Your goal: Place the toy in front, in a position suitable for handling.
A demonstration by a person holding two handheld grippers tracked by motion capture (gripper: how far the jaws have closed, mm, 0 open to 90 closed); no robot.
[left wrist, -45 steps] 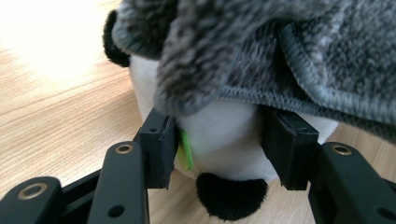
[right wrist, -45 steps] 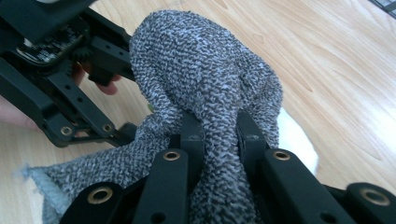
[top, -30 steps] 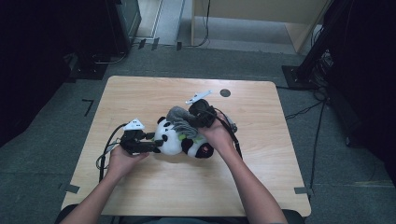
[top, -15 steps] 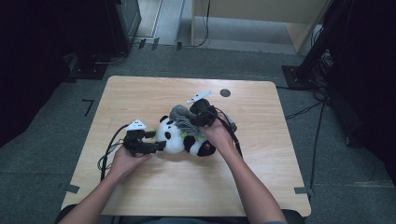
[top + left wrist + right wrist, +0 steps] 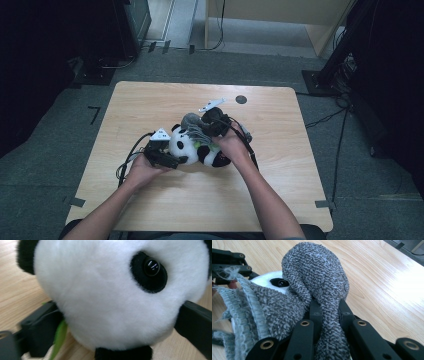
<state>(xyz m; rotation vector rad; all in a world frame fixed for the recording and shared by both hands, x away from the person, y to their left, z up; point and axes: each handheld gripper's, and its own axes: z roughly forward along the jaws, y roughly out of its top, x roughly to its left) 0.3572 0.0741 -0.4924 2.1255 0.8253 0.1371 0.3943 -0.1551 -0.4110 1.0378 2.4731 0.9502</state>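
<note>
**Cloth pinched, panda let go — the dressing is only partly done**

Your right hand-held gripper (image 5: 329,315) has its jaws clamped tight on a fold of the grey knitted cloth (image 5: 317,277), which bunches up in a rounded hump just above the black jaws in the centre of the right gripper view. In the high view that same gripper (image 5: 216,120) sits just right of frame centre, with the cloth (image 5: 192,125) draped over the top of the toy.

Your left hand-held gripper (image 5: 162,157) lies left of centre; its jaws have just been opening and now stand spread on either side of the panda's white head (image 5: 107,297) without visibly squeezing it.

The plush panda (image 5: 197,150) lies on its side in the middle of the counter (image 5: 150,100), between your two hands.

Judging by this, the cloth is gathered and resting on the panda, but it isn't yet pulled around or over the body; much of the white head and black limbs lie bare. Left to do, by my reading: re-grip the panda, then draw the cloth into place and release it.
</note>
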